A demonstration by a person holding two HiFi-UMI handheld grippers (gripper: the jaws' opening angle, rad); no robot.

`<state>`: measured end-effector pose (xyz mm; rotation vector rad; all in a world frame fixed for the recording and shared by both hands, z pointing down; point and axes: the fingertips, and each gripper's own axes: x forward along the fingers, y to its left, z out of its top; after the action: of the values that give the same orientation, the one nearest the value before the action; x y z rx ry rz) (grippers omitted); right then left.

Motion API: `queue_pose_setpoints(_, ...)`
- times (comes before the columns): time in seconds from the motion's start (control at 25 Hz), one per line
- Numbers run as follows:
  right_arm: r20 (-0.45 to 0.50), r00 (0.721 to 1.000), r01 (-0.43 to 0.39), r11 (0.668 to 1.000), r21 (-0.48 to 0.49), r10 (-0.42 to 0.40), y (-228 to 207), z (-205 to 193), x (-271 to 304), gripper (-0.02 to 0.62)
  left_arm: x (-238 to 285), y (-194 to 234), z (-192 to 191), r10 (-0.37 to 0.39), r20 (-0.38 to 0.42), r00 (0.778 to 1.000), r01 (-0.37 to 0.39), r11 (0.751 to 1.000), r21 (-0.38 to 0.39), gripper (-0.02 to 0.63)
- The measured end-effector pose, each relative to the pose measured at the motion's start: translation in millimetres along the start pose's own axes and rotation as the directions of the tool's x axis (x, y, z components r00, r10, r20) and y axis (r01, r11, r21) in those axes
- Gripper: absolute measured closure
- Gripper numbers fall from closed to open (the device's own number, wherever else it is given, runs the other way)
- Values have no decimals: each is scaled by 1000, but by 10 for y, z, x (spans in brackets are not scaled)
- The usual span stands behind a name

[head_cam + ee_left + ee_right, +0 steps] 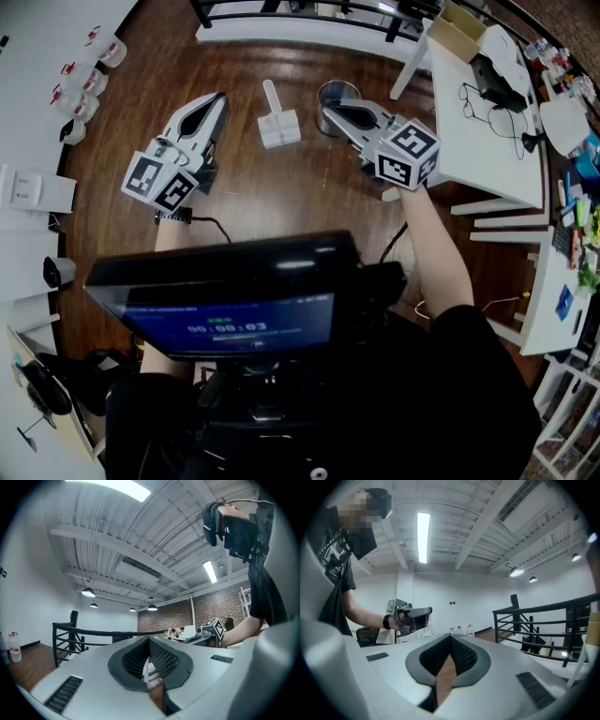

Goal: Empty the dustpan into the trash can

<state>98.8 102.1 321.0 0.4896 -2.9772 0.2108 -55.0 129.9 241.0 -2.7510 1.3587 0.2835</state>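
Note:
A white dustpan (278, 124) lies on the wooden floor, its handle pointing away from me. Just to its right stands a small round metal trash can (337, 94). My left gripper (218, 99) hovers to the left of the dustpan, shut with nothing in it. My right gripper (326, 112) is held over the near side of the trash can, also shut and empty. In the left gripper view the jaws (149, 642) meet, and the right gripper (212, 631) shows beyond them. The right gripper view shows closed jaws (450, 640) and the left gripper (410, 617) across from them.
A white table (487, 122) with a cardboard box (457, 33) and glasses stands right of the trash can. A black railing (281, 11) runs along the far edge. Several bottles (89, 66) line the left wall. A screen (234, 314) sits below my view.

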Motion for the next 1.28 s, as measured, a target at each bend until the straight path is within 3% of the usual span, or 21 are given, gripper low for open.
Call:
queue_pose_setpoints(0.32, 9, 1000, -10, 1000, 23, 9, -323, -6, -89, 589, 211, -2, -76, 27, 15, 1000, -27, 999, -26, 606)
queue_pose_setpoints(0.56, -16, 1000, -6, 999, 36, 7, -568, -32, 213, 589, 274, 324, -190, 6, -14, 1000, -6, 1000, -3, 606)
queue_pose_setpoints(0.72, -66, 998, 0, 1000, 22, 2, -802, -24, 562, 589, 348, 690, -250, -20, -31, 999, 20, 1000, 23, 606)
queue_pose_setpoints(1.04, -88, 996, 14, 999, 36, -11, -1243, 232, 1462, 589, 440, 1852, -268, -16, 20, 1000, 16, 999, -41, 606)
queue_pose_setpoints(1.28, -115, 992, 63, 997, 36, -58, -1515, 270, 1817, 589, 524, 2420, -327, -37, 18, 999, 38, 998, -58, 606)
